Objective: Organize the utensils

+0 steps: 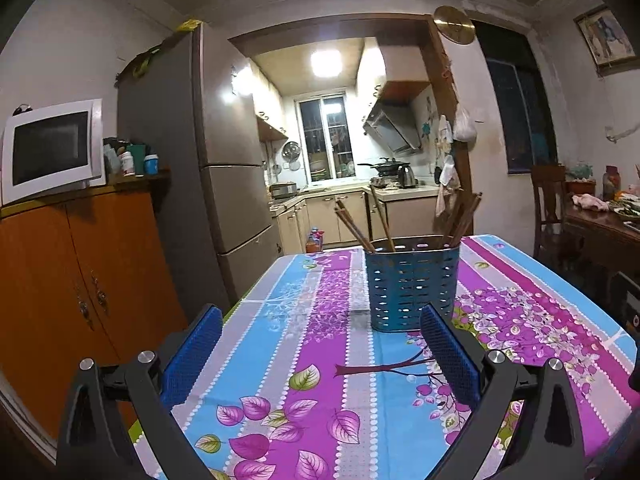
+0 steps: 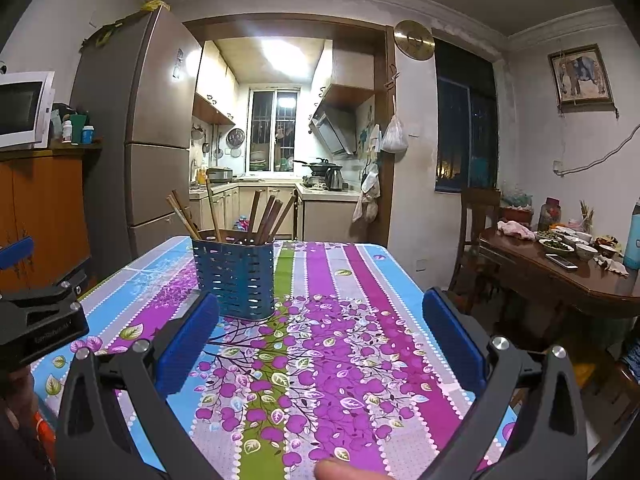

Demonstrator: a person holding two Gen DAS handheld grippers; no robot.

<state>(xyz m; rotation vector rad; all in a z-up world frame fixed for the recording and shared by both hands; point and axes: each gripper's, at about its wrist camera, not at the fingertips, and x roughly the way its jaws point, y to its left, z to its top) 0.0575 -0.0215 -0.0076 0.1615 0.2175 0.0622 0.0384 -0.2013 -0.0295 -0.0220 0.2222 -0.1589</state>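
Holding both grippers wide open, gripping nothing.
We should grab one chopstick (image 1: 352,230) gently from the blue basket (image 1: 412,284), left gripper (image 1: 320,344), right gripper (image 2: 320,340).

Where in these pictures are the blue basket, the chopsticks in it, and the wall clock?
Blue basket (image 1: 412,284): left wrist view, on its perforated front wall.
Chopsticks (image 2: 254,210): right wrist view, on one upright stick above the basket rim.
Wall clock (image 2: 414,40): right wrist view, on the middle of its gold face.
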